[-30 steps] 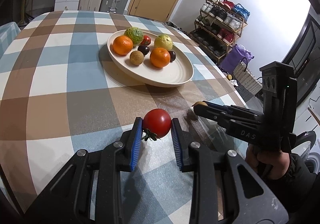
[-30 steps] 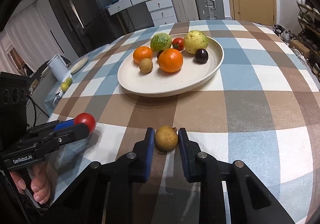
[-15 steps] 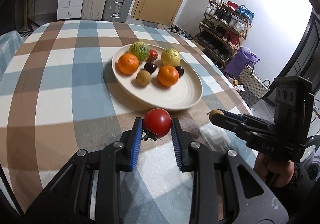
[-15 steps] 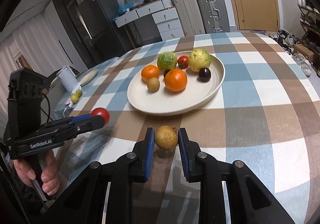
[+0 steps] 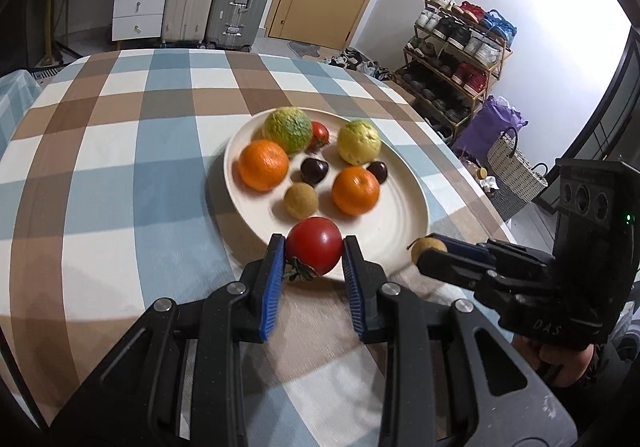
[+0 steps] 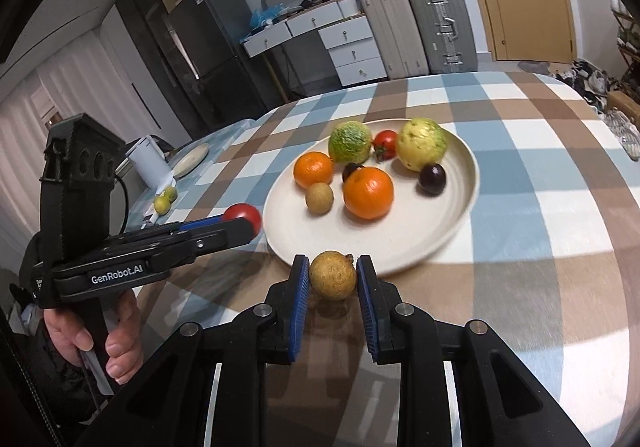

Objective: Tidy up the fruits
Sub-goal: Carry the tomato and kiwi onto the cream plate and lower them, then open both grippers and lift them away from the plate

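**Carry Phase: Two Fruits Approaching Plate**

Checked tablecloth (image 5: 120, 183) supports the plate (image 5: 404, 223). Left gripper (image 5: 314, 253) clamps the tomato (image 5: 314, 249); right gripper (image 6: 333, 277) clamps the brown fruit (image 6: 333, 276). Both are at the near rim. Next: advance over bare plate area, lower, release.

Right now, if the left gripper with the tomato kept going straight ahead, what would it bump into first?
Probably the near rim of the plate, or the small brown fruit behind it. The left gripper holds the tomato; its height above the plate is unclear.
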